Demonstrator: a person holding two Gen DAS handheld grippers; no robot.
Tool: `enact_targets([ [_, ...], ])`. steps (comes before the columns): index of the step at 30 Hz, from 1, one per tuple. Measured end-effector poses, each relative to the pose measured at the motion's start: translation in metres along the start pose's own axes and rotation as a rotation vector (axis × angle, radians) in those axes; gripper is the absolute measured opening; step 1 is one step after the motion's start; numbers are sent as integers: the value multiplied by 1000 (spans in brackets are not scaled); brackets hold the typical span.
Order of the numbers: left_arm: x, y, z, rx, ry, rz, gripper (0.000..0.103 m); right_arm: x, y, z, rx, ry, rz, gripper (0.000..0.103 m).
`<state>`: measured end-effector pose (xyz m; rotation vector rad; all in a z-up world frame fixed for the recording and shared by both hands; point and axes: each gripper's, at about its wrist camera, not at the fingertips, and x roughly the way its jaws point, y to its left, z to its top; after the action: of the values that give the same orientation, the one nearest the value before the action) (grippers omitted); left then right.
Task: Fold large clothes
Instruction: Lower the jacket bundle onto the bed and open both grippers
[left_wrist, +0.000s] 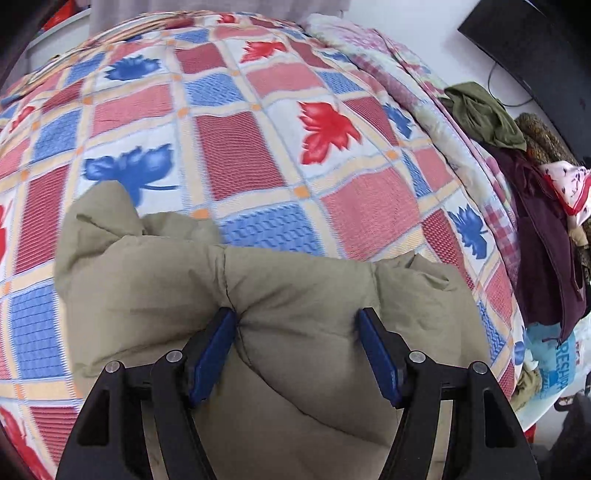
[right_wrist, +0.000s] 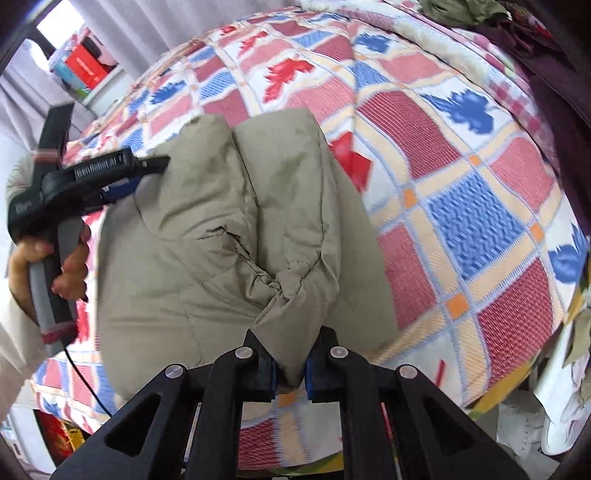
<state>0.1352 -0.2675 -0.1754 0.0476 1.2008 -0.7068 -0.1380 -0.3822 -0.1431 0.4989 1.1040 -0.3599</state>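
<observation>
At the bottom centre of the right wrist view my right gripper (right_wrist: 289, 373) is clenched on a gathered, puckered edge of the khaki padded jacket (right_wrist: 229, 236), the cloth pinched tight between the two blue pads. At the bottom of the left wrist view my left gripper (left_wrist: 297, 325) stands with its jaws wide, and a thick quilted fold of the same jacket (left_wrist: 236, 295) fills the gap; both blue pads press into the padding, so it is grasping that bulky fold. The jacket rises from my fingers as a bunched, puffy mass, hanging over the patchwork bedspread (left_wrist: 236, 147), whose red, blue and white squares with maple-leaf prints fill the middle of both views. In the right wrist view the jacket runs from the lower centre up to the middle left of the frame, where the left gripper (right_wrist: 147, 173) bites into its far side, with the person's hand (right_wrist: 55, 258) wrapped round the grey handle at the left edge and a pale sleeve below it. Further off, along the right edge of the left wrist view, a heap of other clothes (left_wrist: 532, 206) lies at the side of the bed: an olive piece on top, a dark maroon one under it. Beyond the bed, at the upper left of the right wrist view, pale curtains (right_wrist: 122, 33) hang beside a shelf with a red box (right_wrist: 86, 66).
</observation>
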Motion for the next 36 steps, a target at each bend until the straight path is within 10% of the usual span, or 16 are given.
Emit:
enact_targets([
  [7,16,-20,-1,32,21,38,69,28,-49,-16,160,100,58,13],
  [12,17,-10,1,5,27,18,69,-22,-69,-4,231,-16,197,24],
  [16,17,-13,1,12,22,30,69,-46,-62,34,173,-96,326,62],
  [24,-26,1,-6,-27,-32,30,69,44,-24,121,207,54,474,62],
  [25,-35,5,-9,-32,-47,44,69,53,-19,127,210,78,476,62],
  [28,-59,19,-22,-57,-82,71,69,69,-1,137,168,102,421,13],
  [36,-62,38,-70,-85,-24,123,74,81,-2,125,11,102,168,5],
])
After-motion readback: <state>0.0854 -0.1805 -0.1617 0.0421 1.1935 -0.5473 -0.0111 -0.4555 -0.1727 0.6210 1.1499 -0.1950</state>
